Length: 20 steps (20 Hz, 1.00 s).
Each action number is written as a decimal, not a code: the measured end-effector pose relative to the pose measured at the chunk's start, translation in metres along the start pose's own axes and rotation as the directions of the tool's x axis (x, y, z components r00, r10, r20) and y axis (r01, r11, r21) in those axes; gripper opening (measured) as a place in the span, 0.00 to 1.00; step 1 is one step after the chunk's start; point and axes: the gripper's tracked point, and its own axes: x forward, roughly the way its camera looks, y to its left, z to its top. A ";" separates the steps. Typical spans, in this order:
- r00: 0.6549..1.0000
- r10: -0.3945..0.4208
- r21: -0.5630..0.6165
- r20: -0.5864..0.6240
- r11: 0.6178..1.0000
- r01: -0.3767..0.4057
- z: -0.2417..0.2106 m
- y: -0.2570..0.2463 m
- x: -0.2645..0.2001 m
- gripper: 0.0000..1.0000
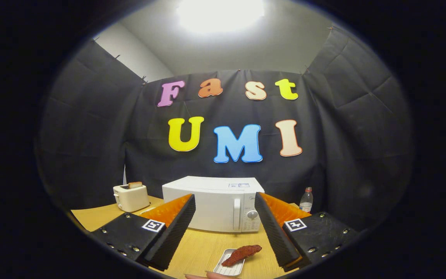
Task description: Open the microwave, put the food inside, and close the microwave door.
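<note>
No legible text on my microwave (211, 203) stickers or bottle (306, 200) label; too small to read.

Gripper (225, 209) fingers spread; tray (229, 265) between; microwave (211, 205) beyond, toaster (131, 197) left

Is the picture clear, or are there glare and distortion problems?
Gripper view: strong glare from the ceiling light; fisheye bending toward the edges; microwave and food on its tray sharp; the open gripper holds nothing.
</note>
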 end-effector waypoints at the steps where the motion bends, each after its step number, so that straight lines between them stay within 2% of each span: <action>1: 1.000 0.001 0.001 0.000 1.000 -0.001 0.001 0.001 0.000 0.97; 20: 1.000 -0.004 -0.013 -0.005 1.000 0.004 -0.004 0.004 0.002 0.97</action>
